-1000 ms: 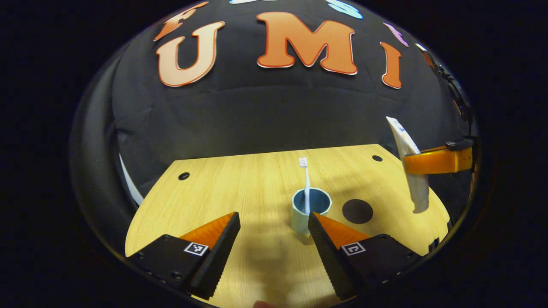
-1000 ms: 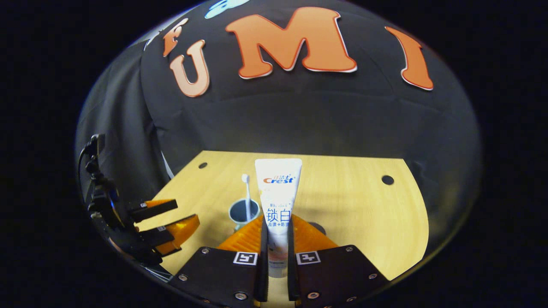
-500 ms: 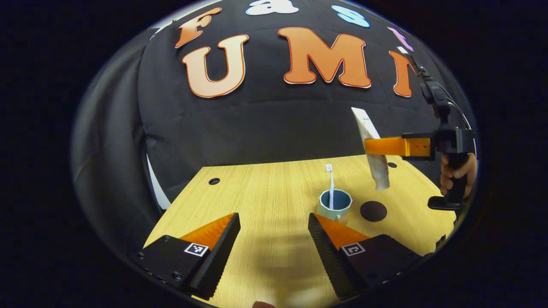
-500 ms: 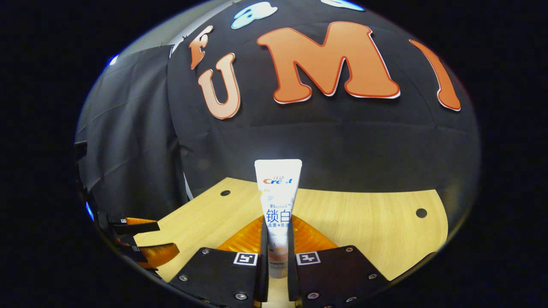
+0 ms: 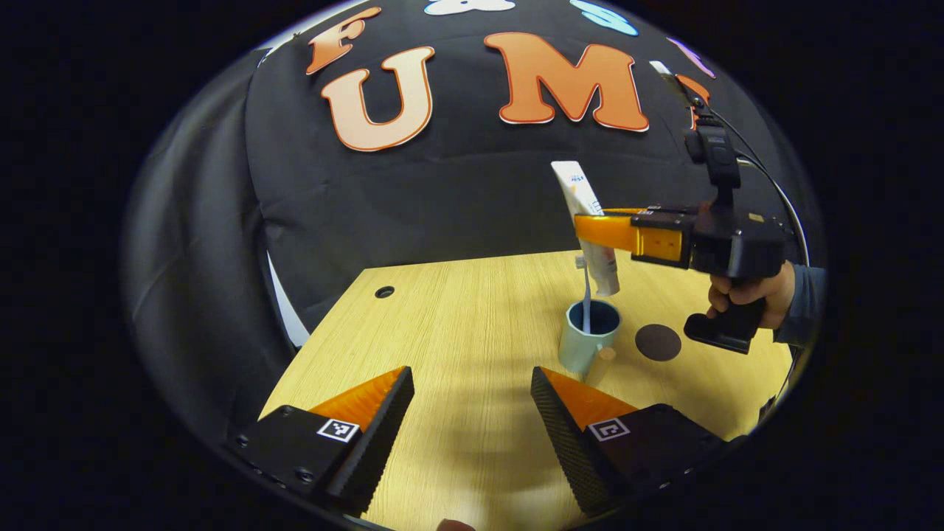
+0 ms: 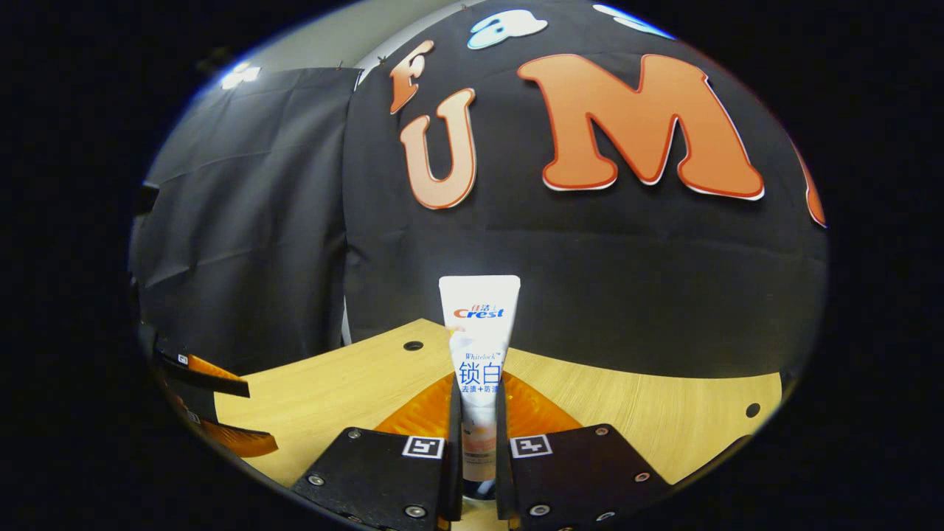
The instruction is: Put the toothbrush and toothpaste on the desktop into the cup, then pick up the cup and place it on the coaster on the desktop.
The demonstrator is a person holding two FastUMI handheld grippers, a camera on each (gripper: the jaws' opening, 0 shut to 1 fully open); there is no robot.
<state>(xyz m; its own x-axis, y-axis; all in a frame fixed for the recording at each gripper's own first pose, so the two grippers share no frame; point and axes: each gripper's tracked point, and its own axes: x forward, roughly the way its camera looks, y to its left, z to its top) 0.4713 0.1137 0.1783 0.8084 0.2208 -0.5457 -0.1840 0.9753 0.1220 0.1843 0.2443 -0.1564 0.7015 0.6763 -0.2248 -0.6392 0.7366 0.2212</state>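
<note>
A light blue cup (image 5: 586,338) stands on the wooden desktop (image 5: 457,332) with a white toothbrush (image 5: 585,299) upright in it. A dark round coaster (image 5: 658,342) lies just right of the cup. In the left gripper view my right gripper (image 5: 590,230) hangs just above the cup, shut on a white toothpaste tube (image 5: 590,225) whose lower end points down at the cup's mouth. In the right gripper view the toothpaste tube (image 6: 478,346) stands upright, clamped in my right gripper (image 6: 478,435). My left gripper (image 5: 472,413) is open, low over the near desktop.
A hand (image 5: 748,291) holds the right gripper's handle at the right. The desktop has small round holes (image 5: 384,292) near its far corners. My left gripper's fingers (image 6: 214,402) sit at the left edge of the right gripper view.
My right gripper has carried the toothpaste leftwards and now hangs over the cup. The left gripper stays open and its view has swung a little left.
</note>
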